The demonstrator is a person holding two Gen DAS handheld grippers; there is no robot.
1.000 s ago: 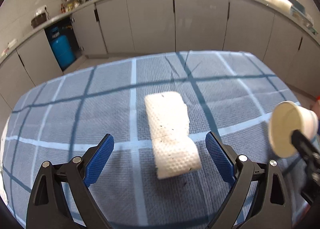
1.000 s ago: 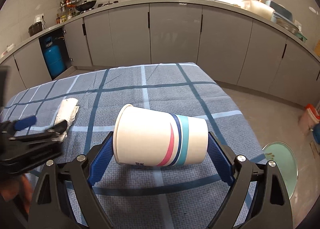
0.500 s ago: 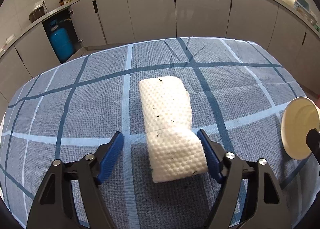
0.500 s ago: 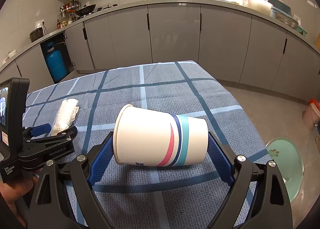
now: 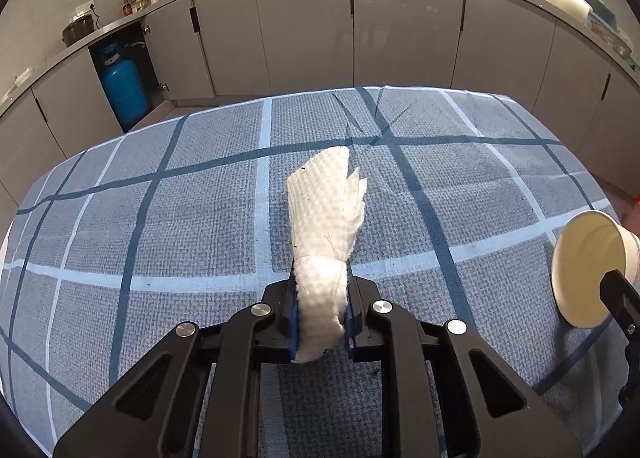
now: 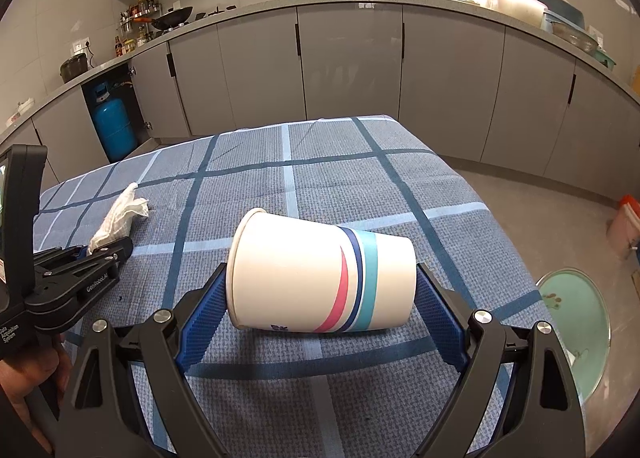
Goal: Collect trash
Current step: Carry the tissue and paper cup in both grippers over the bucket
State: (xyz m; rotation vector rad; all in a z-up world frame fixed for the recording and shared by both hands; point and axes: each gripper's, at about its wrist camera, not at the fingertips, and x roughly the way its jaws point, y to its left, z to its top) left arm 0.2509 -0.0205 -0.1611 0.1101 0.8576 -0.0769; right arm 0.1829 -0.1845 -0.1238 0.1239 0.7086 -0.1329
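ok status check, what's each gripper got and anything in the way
Left gripper shut on paper towel. Right gripper clamps paper cup end to end, on its side. Tablecloth ahead shows nothing blocking.
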